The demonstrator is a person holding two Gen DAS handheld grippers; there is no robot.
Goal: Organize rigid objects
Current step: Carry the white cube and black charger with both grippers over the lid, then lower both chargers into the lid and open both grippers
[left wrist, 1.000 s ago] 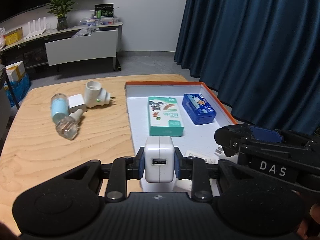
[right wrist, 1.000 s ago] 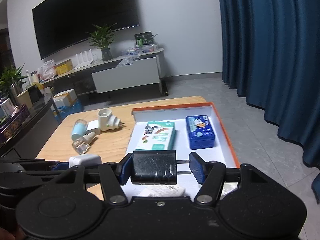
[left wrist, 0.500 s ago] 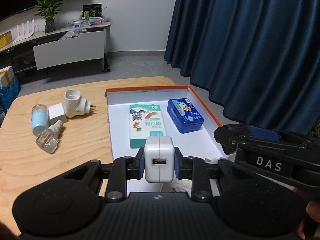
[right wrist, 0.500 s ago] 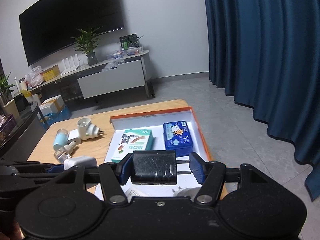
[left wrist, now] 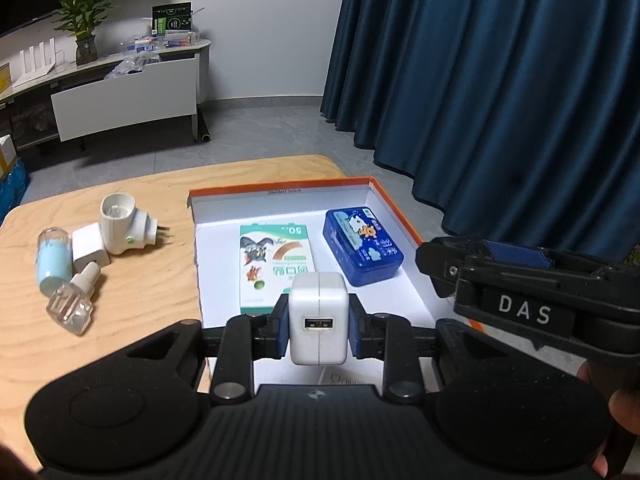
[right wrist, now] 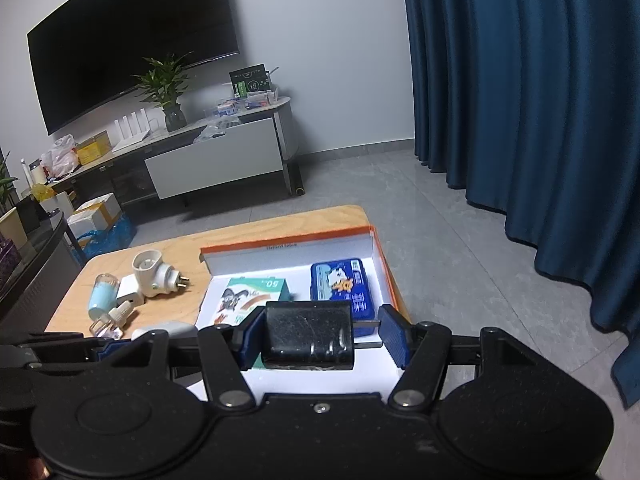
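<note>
Gripping a white USB charger (left wrist: 318,318) between its blue pads, the left gripper (left wrist: 318,326) is hovering over the near edge of the orange-rimmed box (left wrist: 394,209), USB port facing the lens. Lying inside the box: a green-and-white carton (left wrist: 276,264) toward the left wall, a blue case (left wrist: 362,251) toward the right wall. Sitting on the wooden table (left wrist: 132,312) left of the box, near its far-left corner: a white plug-in device (left wrist: 122,229), a small white adapter (left wrist: 90,250) touching it, a pale blue vial (left wrist: 54,263), a clear bottle (left wrist: 76,302) lying tilted. The right gripper (left wrist: 520,280) is showing at the right edge of this view, above the box's right wall.

Clamping a black charger (right wrist: 309,334), the right gripper (right wrist: 316,336) is pressing its left pad against the body and its right pad against the metal prongs, over the box's (right wrist: 288,242) near edge. The carton (right wrist: 256,294) and blue case (right wrist: 340,284) are partly hiding behind it. The left gripper (right wrist: 132,344) is showing at the lower left, the white charger (right wrist: 164,328) in its grip. The plug-in device (right wrist: 154,274), vial (right wrist: 102,296) and bottle (right wrist: 114,318) are resting on the table (right wrist: 180,248) by the box's left wall.
</note>
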